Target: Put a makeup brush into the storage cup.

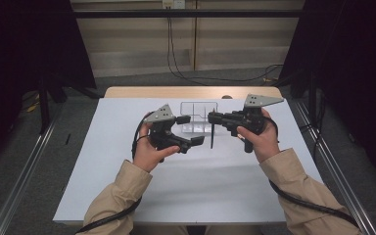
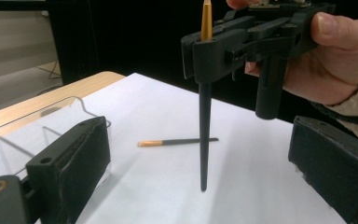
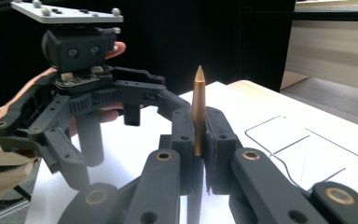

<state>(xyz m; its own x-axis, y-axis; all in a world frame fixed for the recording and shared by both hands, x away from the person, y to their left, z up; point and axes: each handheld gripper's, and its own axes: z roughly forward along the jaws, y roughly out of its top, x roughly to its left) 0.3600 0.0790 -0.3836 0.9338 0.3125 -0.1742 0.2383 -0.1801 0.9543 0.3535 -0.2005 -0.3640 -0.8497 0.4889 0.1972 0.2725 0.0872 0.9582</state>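
Note:
A slim black pen with a gold end (image 2: 204,135) stands upright, gold end up, its lower tip just above the white table. My right gripper (image 1: 211,118) is shut on its upper part, as the left gripper view shows (image 2: 209,52). In the right gripper view the gold end (image 3: 198,109) rises from between the closed jaws. My left gripper (image 1: 191,130) is open, level with the pen and just left of it, one jaw on each side of the lower shaft (image 2: 200,156). A second gold-tipped pen (image 2: 177,142) lies flat on the table behind.
A clear plastic organiser with compartments (image 1: 199,108) sits at the back middle of the white table (image 1: 127,196), just beyond both grippers; its wall (image 2: 51,116) is beside my left jaw. A wooden strip (image 1: 142,91) borders the far edge.

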